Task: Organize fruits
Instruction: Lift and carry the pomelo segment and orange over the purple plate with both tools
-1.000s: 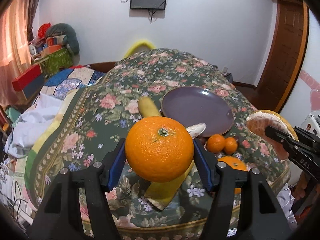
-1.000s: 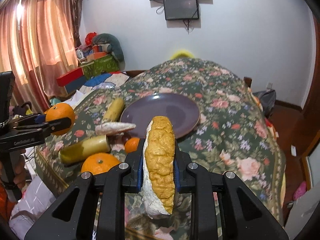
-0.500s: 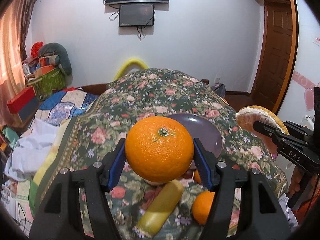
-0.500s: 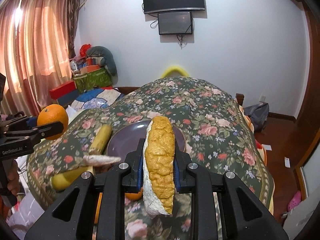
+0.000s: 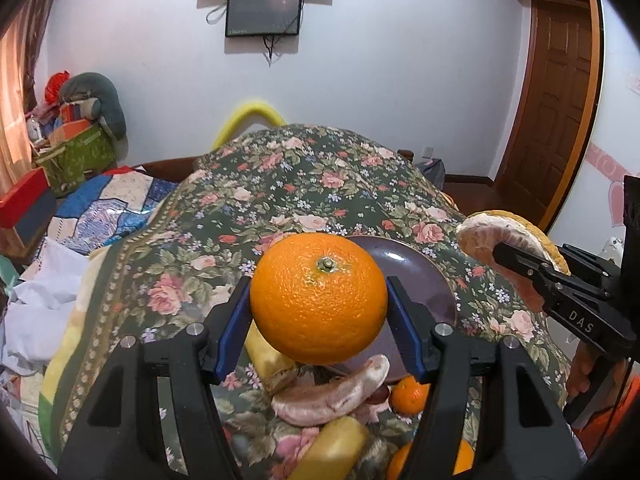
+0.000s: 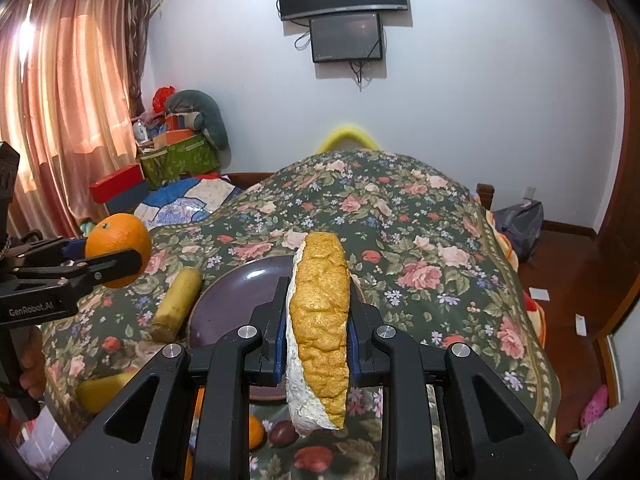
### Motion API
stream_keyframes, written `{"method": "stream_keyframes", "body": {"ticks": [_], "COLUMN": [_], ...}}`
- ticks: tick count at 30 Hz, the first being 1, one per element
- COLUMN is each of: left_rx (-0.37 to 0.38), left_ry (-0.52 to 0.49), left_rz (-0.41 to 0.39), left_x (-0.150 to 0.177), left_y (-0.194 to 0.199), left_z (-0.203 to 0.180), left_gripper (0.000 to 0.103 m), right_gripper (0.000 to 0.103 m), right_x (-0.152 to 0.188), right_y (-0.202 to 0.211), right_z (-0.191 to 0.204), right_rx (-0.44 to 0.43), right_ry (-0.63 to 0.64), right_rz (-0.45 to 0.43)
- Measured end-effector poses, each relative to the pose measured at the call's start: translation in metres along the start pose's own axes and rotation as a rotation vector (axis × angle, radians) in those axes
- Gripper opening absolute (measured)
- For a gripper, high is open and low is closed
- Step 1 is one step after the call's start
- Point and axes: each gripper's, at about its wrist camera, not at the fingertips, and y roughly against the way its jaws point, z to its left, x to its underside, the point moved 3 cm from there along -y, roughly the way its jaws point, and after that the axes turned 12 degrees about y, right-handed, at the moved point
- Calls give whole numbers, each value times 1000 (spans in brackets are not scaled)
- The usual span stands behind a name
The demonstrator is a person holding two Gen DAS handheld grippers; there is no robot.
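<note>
My left gripper (image 5: 318,312) is shut on a large orange (image 5: 319,298), held in the air above the near edge of the floral-covered table; it also shows in the right wrist view (image 6: 118,249). My right gripper (image 6: 318,328) is shut on a pomelo wedge (image 6: 318,332) with yellow rind, seen at the right in the left wrist view (image 5: 508,236). A purple plate (image 5: 424,284) lies on the table below and ahead of both grippers, also visible in the right wrist view (image 6: 236,296).
On the floral cloth (image 6: 400,208) near the plate lie a peeled pomelo segment (image 5: 332,390), yellow cylindrical fruit pieces (image 6: 178,304) (image 5: 332,450), small oranges (image 5: 408,392) and a dark round fruit (image 6: 282,432). Boxes and bedding (image 6: 176,156) pile up at the left.
Both grippers have risen and pulled back while tilting up, so the plate and loose fruit sit lower in view. The grips on the orange and wedge are unchanged.
</note>
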Motion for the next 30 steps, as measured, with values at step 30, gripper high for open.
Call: {"method": "stream_keyframes", "body": {"ticks": [30], "left_rx": [-15], "left_ry": [-64], "left_rz": [262], "left_x": [3], "left_y": [-115], "left_z": [-11], "left_gripper": [64], "right_gripper": [21], "right_x": [16], "right_y": [-99], "right_z": [-4], "right_rx": [-121], "right_ry": [-48], "right_rz": [212]}}
